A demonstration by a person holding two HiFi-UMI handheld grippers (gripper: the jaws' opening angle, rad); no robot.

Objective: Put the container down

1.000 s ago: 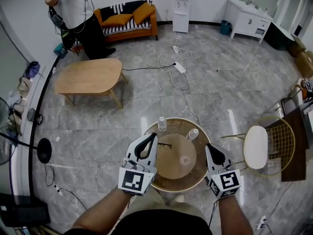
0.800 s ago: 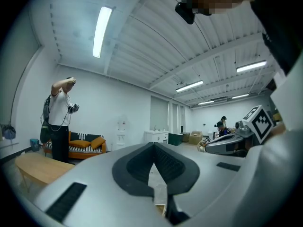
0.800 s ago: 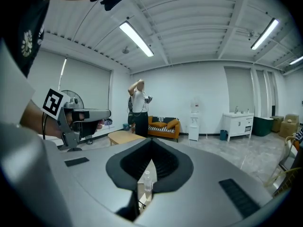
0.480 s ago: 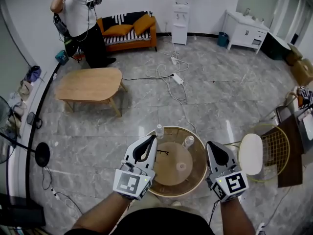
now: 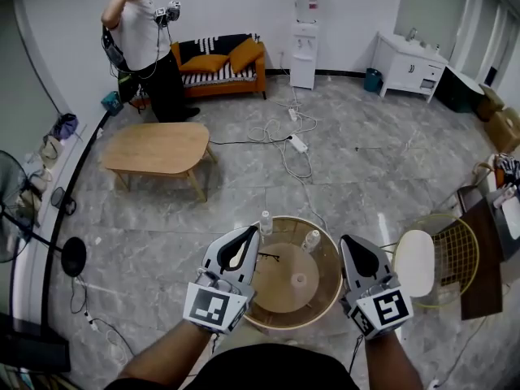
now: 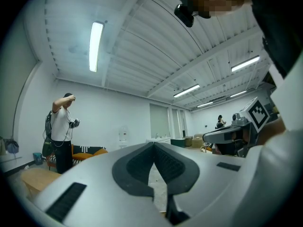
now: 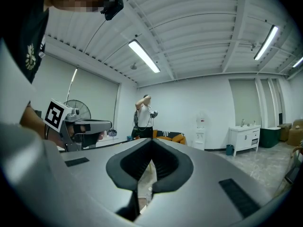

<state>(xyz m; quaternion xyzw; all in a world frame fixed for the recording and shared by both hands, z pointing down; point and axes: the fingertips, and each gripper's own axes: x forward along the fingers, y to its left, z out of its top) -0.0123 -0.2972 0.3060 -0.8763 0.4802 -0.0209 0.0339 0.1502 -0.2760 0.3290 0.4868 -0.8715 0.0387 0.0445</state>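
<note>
We hold the left tongs (image 5: pixel 253 234) and right tongs (image 5: pixel 347 244) shut and empty, either side of the round wooden gold-rimmed surface (image 5: pixel 272 281). The small pale round container (image 5: pixel 299 280) (apparently the task's one) stands near its centre, so we judge it already placed.

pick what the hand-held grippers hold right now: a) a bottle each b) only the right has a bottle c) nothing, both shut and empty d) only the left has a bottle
c: the jaws of the left hand-held gripper and the right hand-held gripper meet with nothing between them, and both bottles stand on the round table.
</note>
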